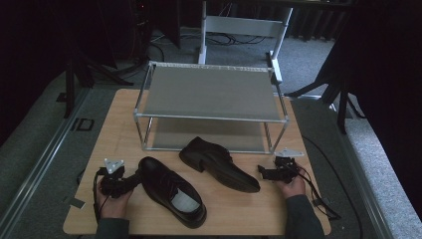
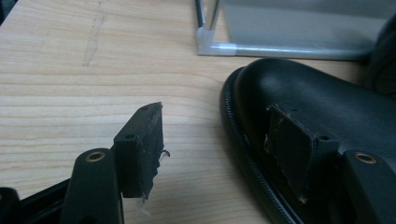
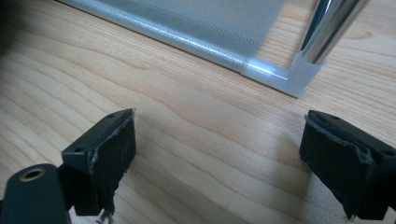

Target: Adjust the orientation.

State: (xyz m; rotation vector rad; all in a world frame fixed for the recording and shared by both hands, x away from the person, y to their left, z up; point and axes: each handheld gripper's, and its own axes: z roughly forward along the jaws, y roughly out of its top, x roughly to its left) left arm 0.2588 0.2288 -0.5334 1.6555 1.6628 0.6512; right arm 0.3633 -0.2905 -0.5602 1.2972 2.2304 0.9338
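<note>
Two black leather shoes lie on the wooden table (image 1: 119, 129) in front of a two-shelf metal rack (image 1: 209, 92). The left shoe (image 1: 171, 191) points its rounded toe at my left gripper (image 1: 137, 177). In the left gripper view that gripper (image 2: 215, 121) is open. Its right jaw is against the toe of the shoe (image 2: 308, 93) and its left jaw is over bare wood. The right shoe (image 1: 216, 162) lies slantwise, its toe close to my right gripper (image 1: 261, 172). That gripper (image 3: 219, 126) is open over bare wood, with nothing between its fingers.
The rack's lower shelf sits low on the table, and its corner post (image 3: 322, 32) stands just ahead of the right gripper. A rack corner (image 2: 210, 44) and a bit of the other shoe (image 2: 383, 60) lie beyond the left gripper. Dark stands surround the table.
</note>
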